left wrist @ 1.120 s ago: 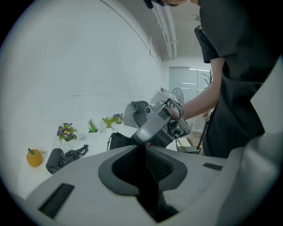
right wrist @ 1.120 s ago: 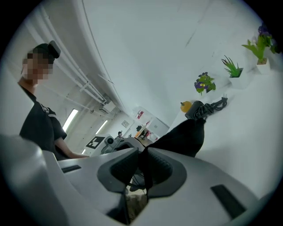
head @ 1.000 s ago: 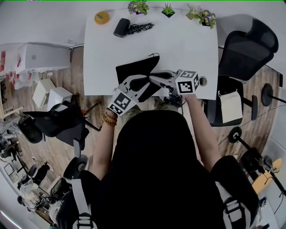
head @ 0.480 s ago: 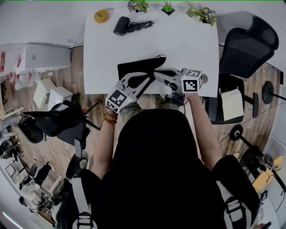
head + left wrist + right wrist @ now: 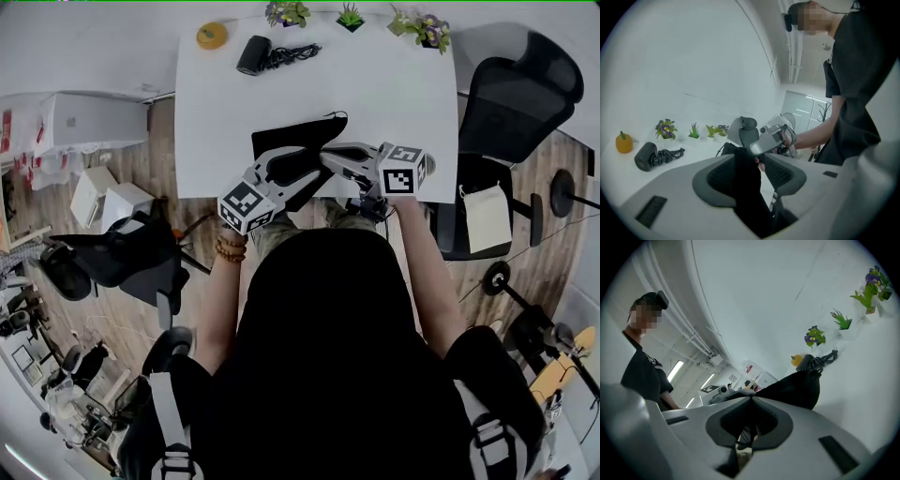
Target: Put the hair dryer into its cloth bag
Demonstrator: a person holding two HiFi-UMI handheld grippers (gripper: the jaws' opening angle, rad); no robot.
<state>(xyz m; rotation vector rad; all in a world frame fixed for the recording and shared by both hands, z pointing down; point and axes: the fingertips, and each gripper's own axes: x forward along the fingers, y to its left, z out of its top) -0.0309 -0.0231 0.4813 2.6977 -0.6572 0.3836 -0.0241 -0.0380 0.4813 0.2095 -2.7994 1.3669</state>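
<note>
The black cloth bag (image 5: 295, 141) lies at the near edge of the white table (image 5: 394, 94), partly lifted off it. My right gripper (image 5: 330, 155) is shut on the bag's edge; in the right gripper view the bag (image 5: 794, 387) stretches away from the pinched tips of that gripper (image 5: 751, 398). My left gripper (image 5: 305, 164) has just been opening. Its jaws stand wide apart, and a fold of the bag (image 5: 747, 187) hangs loose between them. The black hair dryer (image 5: 255, 54) lies with its coiled cord (image 5: 292, 56) at the table's far left, away from both grippers.
An orange pumpkin-like ornament (image 5: 214, 36) sits left of the dryer. Small potted plants (image 5: 291, 13) line the far edge. A black office chair (image 5: 516, 103) stands right of the table, and more chairs and boxes (image 5: 112, 202) stand on the floor to the left.
The left gripper has rolled a little and its jaws now stand wider apart around the bag. The bag's far corner shifted slightly right. The right gripper has hardly moved.
</note>
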